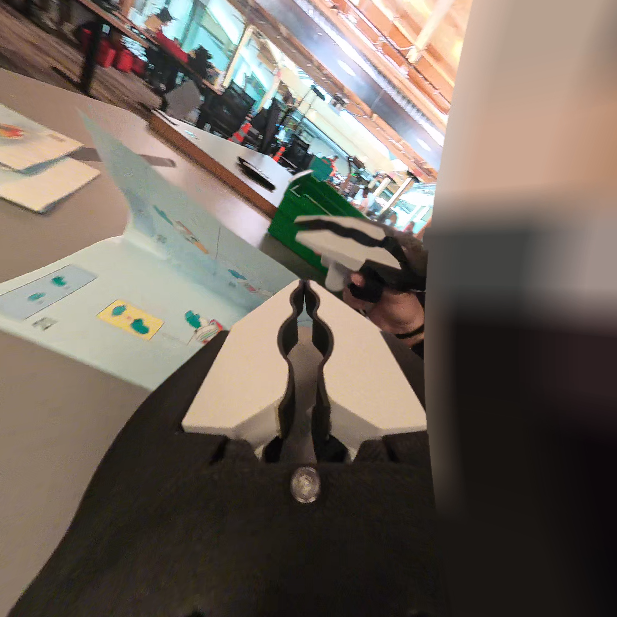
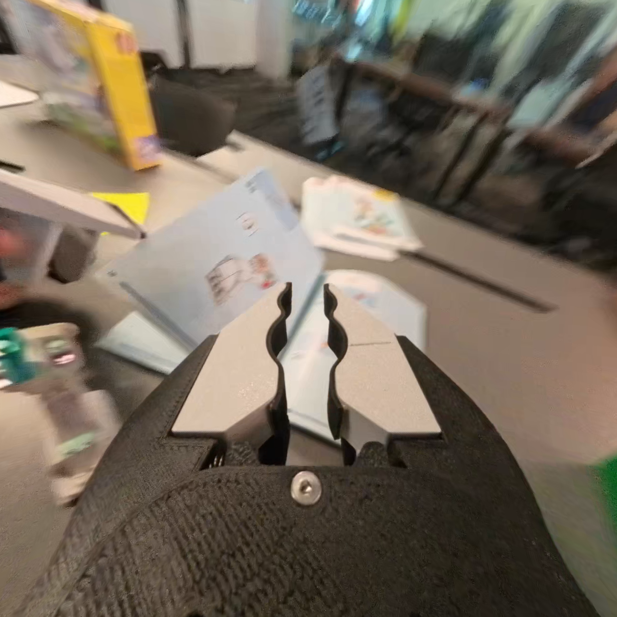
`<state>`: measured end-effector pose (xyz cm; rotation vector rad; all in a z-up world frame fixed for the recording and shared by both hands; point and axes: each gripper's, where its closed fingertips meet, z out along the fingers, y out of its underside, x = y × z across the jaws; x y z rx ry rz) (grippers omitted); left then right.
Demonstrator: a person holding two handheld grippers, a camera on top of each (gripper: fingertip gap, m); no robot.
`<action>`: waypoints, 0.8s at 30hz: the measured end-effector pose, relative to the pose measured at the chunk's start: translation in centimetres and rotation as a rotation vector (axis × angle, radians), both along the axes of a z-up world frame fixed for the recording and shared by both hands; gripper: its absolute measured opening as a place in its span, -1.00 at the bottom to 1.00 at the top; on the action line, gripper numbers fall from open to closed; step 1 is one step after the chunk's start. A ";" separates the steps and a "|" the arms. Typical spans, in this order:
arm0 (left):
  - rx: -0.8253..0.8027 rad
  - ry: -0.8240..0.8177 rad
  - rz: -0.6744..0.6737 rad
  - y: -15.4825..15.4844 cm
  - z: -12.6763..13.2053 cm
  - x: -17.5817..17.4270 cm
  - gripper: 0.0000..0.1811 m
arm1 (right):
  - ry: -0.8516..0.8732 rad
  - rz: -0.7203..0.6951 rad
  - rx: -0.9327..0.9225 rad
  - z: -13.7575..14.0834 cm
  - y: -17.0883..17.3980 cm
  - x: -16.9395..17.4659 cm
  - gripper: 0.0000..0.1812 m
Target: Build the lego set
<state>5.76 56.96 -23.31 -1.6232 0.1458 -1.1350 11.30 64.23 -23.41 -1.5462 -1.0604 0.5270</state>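
An open light-blue instruction booklet [image 1: 110,310] lies on the grey table, with one page [image 1: 160,207] standing up. My left gripper [image 1: 303,283] is shut, and its tips meet at the lower edge of that raised page and seem to pinch it. My right gripper [image 2: 307,287] is open and empty above the same booklet [image 2: 207,253]. It also shows in the left wrist view [image 1: 347,240], held by a hand. The left gripper's grey fingers [image 2: 76,207] reach the page edge in the right wrist view. A blurred teal brick piece [image 2: 13,357] is at the far left.
A yellow set box [image 2: 117,86] stands at the back left. More booklets [image 2: 360,217] lie beyond the open one and show in the left wrist view [image 1: 36,160]. A green box [image 1: 297,213] sits at the table's far side. A yellow sheet [image 2: 130,203] lies behind the left gripper. My right fingertips sit around 10 cm from my left ones.
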 end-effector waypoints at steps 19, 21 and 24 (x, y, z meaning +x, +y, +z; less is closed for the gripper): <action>0.171 0.093 0.694 -5.4 2.1 -9.4 -0.76 | -0.253 -0.127 -0.376 -8.9 0.1 -1.5 -0.22; 0.167 0.090 0.716 -5.4 2.0 -9.8 -0.76 | -0.245 -0.127 -0.386 -8.8 0.3 -1.4 -0.14; 0.180 0.088 0.755 -5.5 2.2 -10.4 -0.75 | -0.140 -0.132 -0.308 -5.7 0.8 -0.9 -0.09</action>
